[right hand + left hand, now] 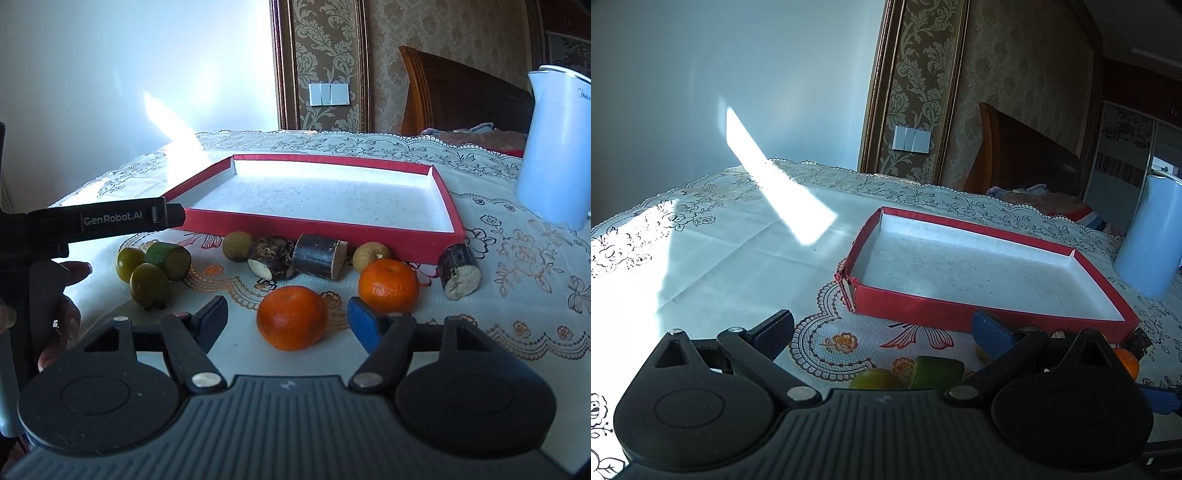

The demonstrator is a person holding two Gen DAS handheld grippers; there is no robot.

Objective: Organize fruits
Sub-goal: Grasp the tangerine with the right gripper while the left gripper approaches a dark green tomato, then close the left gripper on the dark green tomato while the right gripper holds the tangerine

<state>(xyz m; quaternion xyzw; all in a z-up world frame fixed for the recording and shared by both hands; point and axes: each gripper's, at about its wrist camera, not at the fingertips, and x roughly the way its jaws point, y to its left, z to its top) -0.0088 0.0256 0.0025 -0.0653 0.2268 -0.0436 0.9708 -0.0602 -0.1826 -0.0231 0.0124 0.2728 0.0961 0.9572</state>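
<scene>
Presently, the lace-patterned tablecloth (517,258) carries an empty red-walled tray (317,221) at twelve o'clock and a white kettle (554,147) at two o'clock. Fruit lies loose along the tray's near wall: sugarcane pieces (319,260), two green fruits (142,273), two mandarins. The right gripper (288,319) stands part-spread, the nearer mandarin (291,317) between its jaws, pads apparently not yet touching. The left gripper (886,328) is spread, holding nothing. Judged step: first pick; next, close, lift, carry to tray.
</scene>
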